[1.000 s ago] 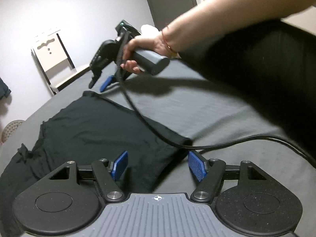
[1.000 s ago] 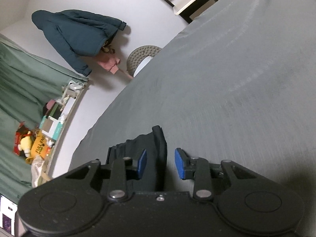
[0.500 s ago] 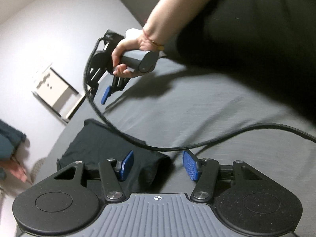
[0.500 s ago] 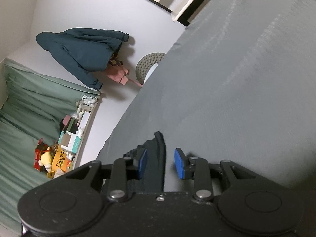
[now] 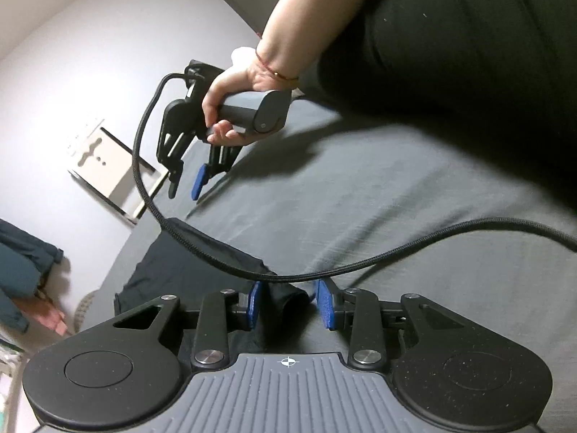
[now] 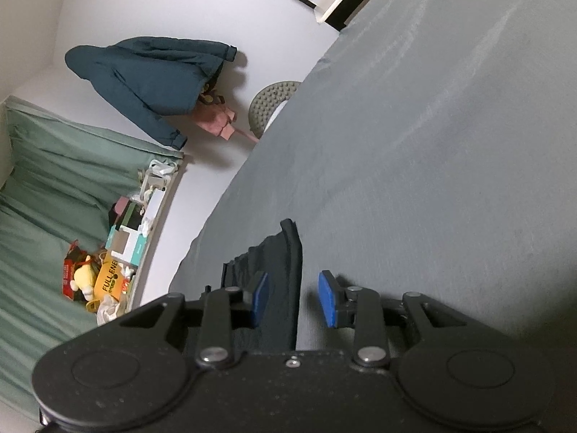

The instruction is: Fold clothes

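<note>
Your left claw (image 5: 288, 301) is parted about halfway, gripping nothing; a corner of the folded black garment (image 5: 194, 270) lies on the grey bed (image 5: 396, 187) between its blue pads. Your right claw (image 6: 294, 297) is likewise part open and empty, above the garment's far edge. Its cable (image 5: 360, 267) drapes across the garment.

1. Grey bed sheet (image 6: 432, 144), filling most of the right-wrist view.
2. Teal jacket (image 6: 151, 83) hung on the wall beyond the sheet.
3. Green curtain (image 6: 43, 216) left of the jacket.
4. Cluttered shelf (image 6: 122, 238) below the jacket.
5. Round stool (image 6: 268, 103) at the sheet's edge.
6. Black cable (image 5: 324, 270) lying across the sheet.
</note>
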